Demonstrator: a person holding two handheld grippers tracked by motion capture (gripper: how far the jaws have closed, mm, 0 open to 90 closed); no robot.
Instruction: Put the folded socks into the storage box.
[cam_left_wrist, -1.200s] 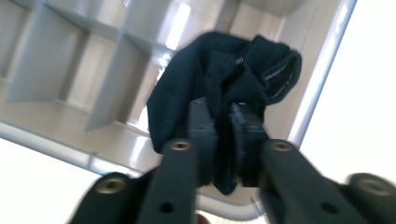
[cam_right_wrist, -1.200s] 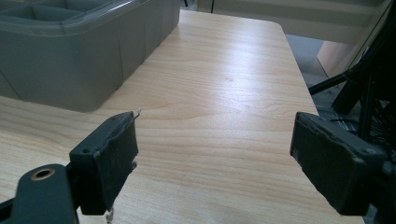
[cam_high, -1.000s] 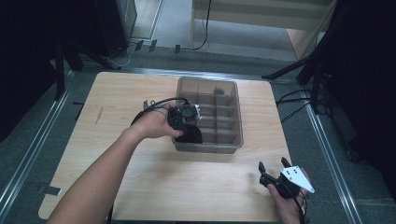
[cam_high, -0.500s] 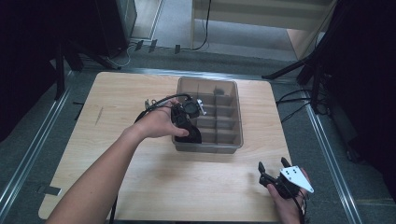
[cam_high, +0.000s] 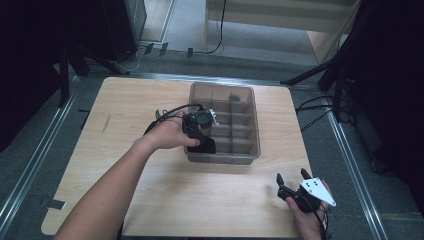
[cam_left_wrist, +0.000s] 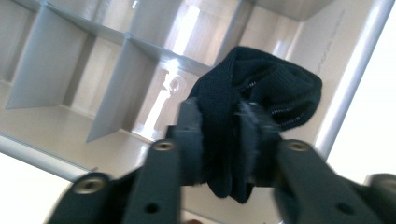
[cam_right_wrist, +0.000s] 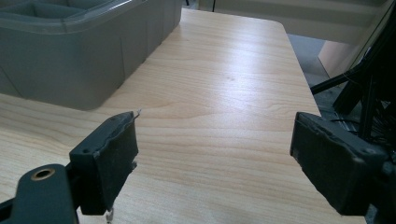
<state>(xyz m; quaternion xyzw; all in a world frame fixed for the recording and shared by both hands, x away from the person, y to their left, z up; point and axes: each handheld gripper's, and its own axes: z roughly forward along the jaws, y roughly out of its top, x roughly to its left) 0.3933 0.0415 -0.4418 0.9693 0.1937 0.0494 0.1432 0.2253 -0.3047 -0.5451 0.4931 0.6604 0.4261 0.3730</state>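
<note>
Left gripper view: a soft, light black knitted cloth (cam_left_wrist: 261, 93) is clamped mid-fold by the just-closing left gripper (cam_left_wrist: 219, 140) over a grey divided plastic bin's (cam_high: 250, 130) near-left compartment; right gripper (cam_right_wrist: 212, 158) jaws are held apart.

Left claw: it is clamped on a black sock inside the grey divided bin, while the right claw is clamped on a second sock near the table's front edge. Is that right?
Not quite. The right claw holds nothing: the right gripper view shows its jaws wide apart over bare table. The left claw does pinch the black sock inside the bin.
</note>
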